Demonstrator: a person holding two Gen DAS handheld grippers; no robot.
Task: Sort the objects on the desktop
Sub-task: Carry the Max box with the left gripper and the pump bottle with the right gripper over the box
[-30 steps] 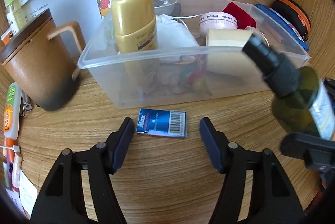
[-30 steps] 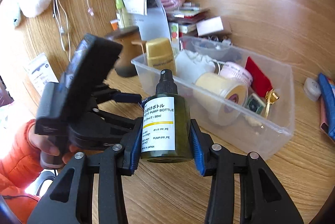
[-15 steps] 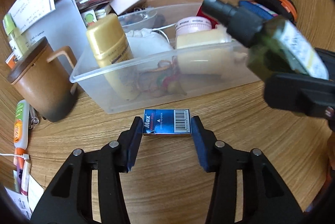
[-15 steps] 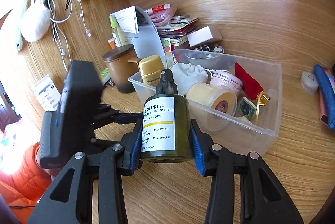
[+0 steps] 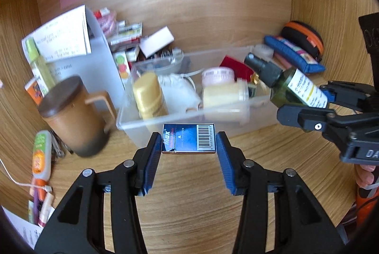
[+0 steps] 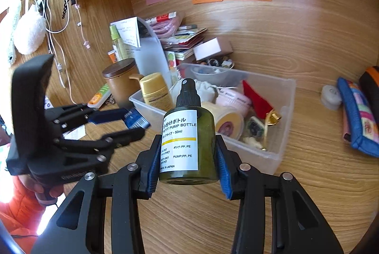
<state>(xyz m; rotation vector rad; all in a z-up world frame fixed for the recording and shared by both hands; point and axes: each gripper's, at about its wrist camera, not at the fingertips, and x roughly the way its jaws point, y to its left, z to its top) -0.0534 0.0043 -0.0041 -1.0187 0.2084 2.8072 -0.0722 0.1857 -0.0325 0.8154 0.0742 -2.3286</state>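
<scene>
My left gripper is shut on a small blue staple box with a barcode and holds it above the desk, in front of the clear plastic bin. My right gripper is shut on a green pump bottle with a black spray top and white label, held up before the bin. In the left wrist view the bottle hangs at the bin's right end. The bin holds a gold-capped bottle, a pink jar, a cream tape roll and a red item.
A brown lidded mug stands left of the bin, with a white file stand and stacked papers behind. Tubes and pens lie at far left. A blue pouch and orange-black case sit right. Sticky notes are on the back wall.
My left gripper closed on the staple box and lifted it off the desk. My right gripper rose and moved back a little with the bottle.
</scene>
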